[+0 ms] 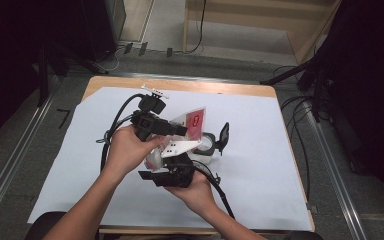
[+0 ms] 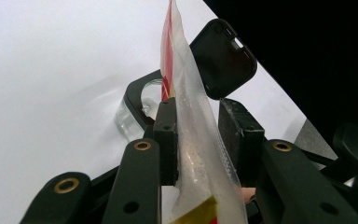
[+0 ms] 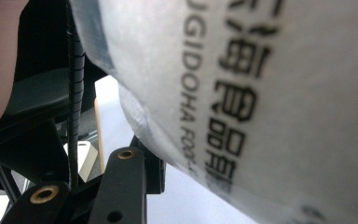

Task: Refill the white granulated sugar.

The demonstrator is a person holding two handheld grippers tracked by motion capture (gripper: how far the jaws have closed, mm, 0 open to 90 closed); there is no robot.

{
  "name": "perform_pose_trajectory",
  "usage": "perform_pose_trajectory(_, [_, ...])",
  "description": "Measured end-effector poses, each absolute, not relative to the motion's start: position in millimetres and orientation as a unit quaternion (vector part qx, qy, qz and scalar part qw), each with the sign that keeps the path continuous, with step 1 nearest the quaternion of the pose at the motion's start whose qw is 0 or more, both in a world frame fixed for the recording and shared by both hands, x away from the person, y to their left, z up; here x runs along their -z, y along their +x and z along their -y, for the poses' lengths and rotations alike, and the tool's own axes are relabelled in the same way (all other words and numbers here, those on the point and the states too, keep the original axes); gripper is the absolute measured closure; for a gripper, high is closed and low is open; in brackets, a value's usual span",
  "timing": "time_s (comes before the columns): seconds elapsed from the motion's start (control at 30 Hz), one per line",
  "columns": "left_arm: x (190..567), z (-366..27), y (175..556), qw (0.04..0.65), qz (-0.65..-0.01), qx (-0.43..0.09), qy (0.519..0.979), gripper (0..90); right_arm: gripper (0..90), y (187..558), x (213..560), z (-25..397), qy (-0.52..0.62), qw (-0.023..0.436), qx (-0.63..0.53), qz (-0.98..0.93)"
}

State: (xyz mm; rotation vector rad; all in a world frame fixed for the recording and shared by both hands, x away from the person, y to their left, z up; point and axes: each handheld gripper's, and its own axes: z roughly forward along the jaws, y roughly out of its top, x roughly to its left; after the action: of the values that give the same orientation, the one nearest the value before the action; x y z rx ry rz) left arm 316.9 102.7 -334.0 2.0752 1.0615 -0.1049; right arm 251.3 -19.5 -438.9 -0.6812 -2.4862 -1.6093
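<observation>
Here both tongs work on one food packet [image 1: 192, 122], held in the air above the table [image 1: 260, 165]. The left tongs [image 2: 198, 140] are clamped on the packet's clear, sealed edge: in the left gripper view the film stands pinched between the two pads, with the red printed panel rising beyond the tips. The right tongs [image 1: 172, 176] sit below and just nearer the person than the left pair; their own view has the white printed face of the packet pressed close against the lens, and whether they grip it cannot be told.

Progress, as a judgement: the packet is lifted and steadied, but no tear or opening shows, and nothing is seen pouring. Just beyond the tips of the left tongs stands a clear container [image 2: 137, 109] with a black collar, its hinged black lid [image 2: 223, 58] already swung up and open. Opening the packet and emptying it into that container appears to be what is left.

Room: the white sheet is bare to either side of the tongs and well beyond them. The upright lid stands close beside the packet's far edge, the one thing likely to be struck. The table's edges lie well apart from both tongs.
</observation>
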Motion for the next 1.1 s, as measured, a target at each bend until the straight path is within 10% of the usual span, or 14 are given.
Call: perform_pose_trajectory(1.1, [331.8, -105.2, 320.0, 0.398, -0.417, 0.036, 0.816, 69.9, 62.3, 257.3, 437.1, 18.7, -0.217, 0.051, 0.527, 0.820])
